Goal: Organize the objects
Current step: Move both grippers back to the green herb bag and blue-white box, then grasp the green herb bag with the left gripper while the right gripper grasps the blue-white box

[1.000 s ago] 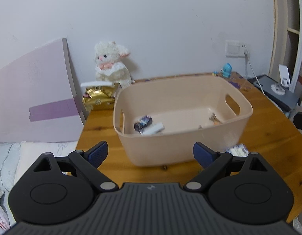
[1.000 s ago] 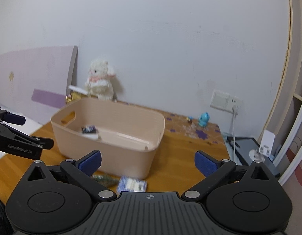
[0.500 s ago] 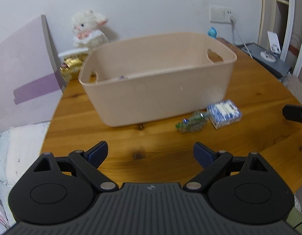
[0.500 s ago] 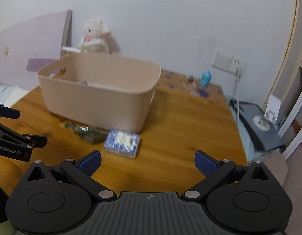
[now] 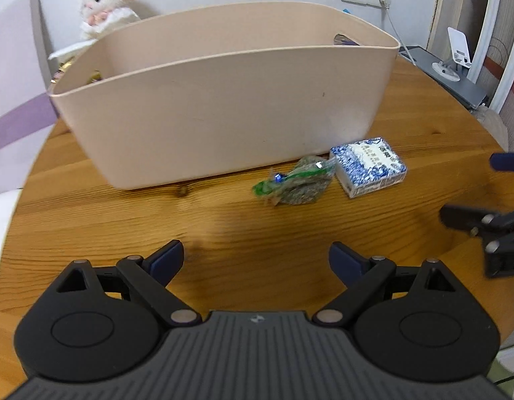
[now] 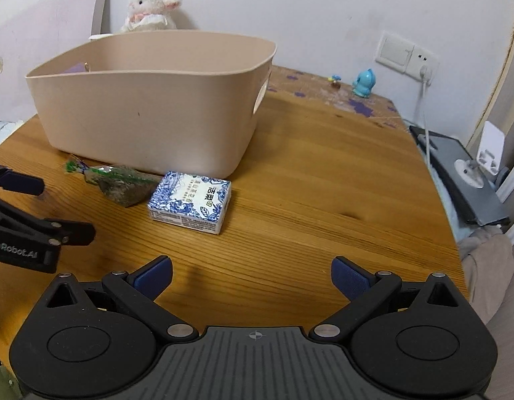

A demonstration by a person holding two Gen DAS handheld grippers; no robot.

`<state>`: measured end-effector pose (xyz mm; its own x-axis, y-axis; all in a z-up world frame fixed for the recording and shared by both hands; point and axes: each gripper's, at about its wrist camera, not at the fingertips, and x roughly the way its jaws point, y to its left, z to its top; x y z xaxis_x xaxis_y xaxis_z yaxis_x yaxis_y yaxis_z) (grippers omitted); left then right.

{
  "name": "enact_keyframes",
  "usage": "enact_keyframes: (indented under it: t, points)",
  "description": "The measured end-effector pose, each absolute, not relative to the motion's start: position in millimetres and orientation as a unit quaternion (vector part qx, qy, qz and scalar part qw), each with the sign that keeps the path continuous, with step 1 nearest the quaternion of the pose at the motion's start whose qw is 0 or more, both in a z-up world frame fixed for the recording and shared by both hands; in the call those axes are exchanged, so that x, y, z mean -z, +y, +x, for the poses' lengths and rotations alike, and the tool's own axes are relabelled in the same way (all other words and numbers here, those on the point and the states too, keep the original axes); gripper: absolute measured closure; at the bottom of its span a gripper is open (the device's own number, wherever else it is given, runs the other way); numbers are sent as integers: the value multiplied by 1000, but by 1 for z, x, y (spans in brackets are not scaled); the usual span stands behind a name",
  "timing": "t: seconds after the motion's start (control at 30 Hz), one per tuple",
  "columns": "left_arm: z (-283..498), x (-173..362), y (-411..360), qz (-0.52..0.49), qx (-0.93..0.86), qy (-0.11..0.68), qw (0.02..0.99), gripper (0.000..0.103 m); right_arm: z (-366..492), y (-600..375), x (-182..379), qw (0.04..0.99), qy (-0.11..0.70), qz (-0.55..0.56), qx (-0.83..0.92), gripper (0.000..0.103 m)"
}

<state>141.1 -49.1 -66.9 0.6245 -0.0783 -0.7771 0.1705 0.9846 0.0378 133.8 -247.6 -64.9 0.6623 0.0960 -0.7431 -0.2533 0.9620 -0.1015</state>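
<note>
Two grippers hang over the counter [image 5: 123, 220], both with fingers spread apart and holding nothing: left gripper [image 5: 256, 260], right gripper [image 6: 252, 275]. Two loose things lie ahead of them, touching each other: one green packet [image 5: 295, 181] and one blue-white box [image 6: 190, 201], both just beside the one beige bin [image 5: 223, 106]. Its contents are mostly hidden by its wall. One plush toy [image 6: 148, 8] sits behind it.

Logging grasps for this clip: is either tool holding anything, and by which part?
Nothing is held. Left tool and right tool are open above the table.
</note>
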Motion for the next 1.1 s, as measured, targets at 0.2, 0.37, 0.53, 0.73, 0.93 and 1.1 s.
enact_keyframes:
  t: [0.2,0.37,0.53,0.73,0.93,1.1]
  points:
    - [164,78,-56,30,62,423,904,8,153,-241,78,899,412,-100,-108,0]
    - [181,84,-53,5,59,418,906,8,164,-233,86,897,413,-95,-123,0]
    - [190,86,-51,1,57,409,911,7,172,-223,87,898,410,-85,-135,0]
    - [192,90,-49,-6,43,399,916,3,180,-215,89,899,408,-72,-144,0]
    - [187,91,-45,-21,45,393,918,2,185,-211,89,900,405,-68,-143,0]
    - [195,91,-53,-14,49,399,916,0,187,-212,89,900,406,-67,-141,0]
